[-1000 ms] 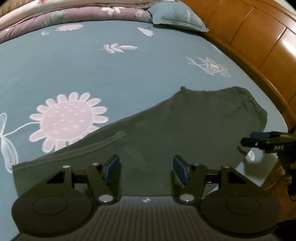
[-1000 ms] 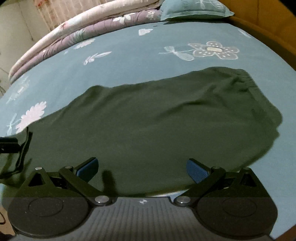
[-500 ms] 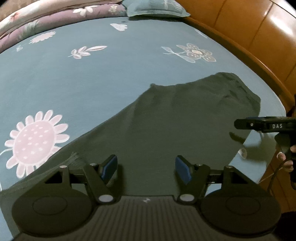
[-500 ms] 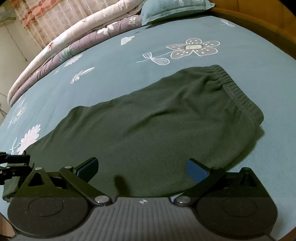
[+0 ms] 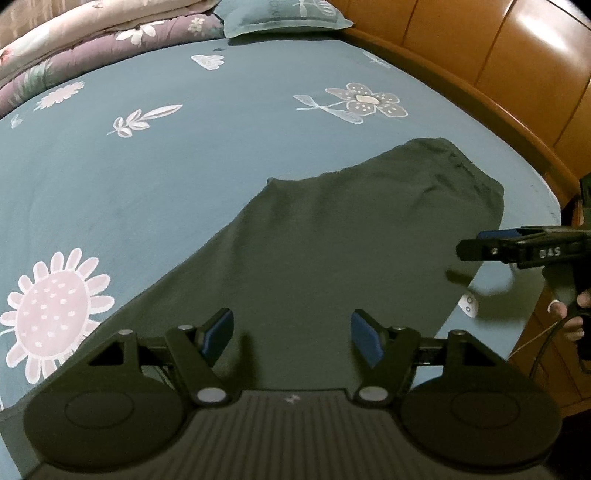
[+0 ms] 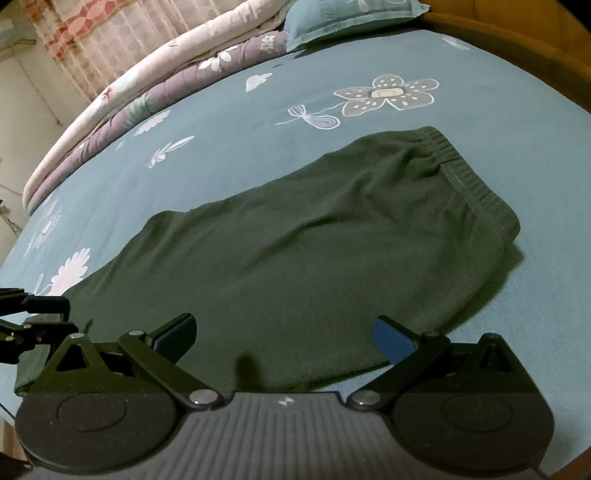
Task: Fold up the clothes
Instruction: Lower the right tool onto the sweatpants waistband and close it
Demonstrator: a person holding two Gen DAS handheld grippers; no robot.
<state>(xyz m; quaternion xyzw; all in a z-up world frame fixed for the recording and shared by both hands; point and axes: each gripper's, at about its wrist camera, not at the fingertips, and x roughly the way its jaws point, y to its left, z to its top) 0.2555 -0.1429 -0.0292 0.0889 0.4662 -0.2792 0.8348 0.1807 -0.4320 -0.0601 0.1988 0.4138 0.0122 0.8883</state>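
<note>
Dark green trousers (image 6: 295,258) lie flat on bed (image 5: 147,166), look doubled lengthwise, one leg on the other; can't confirm from here. Long axis runs L–R across the person's front: elastic waistband (image 6: 476,188) at R end near wooden bed frame (image 5: 480,96), leg end trails off L past pink flower print (image 5: 55,310).

L claw (image 5: 291,332): jaws wide apart, nothing held, hovering over leg portion, cloth directly ahead and below. R claw (image 6: 284,338): also wide open, empty, over near edge of seat/waist portion; waistband ahead and to its R.

Judgement: R nearer waistband, L nearer leg end, so a fold along the long axis would suit one claw per end. Scene fits either a half-done fold or a garment just laid out; can't settle which. Pillow (image 5: 284,14) and quilt (image 6: 166,81) at far side, well apart.
</note>
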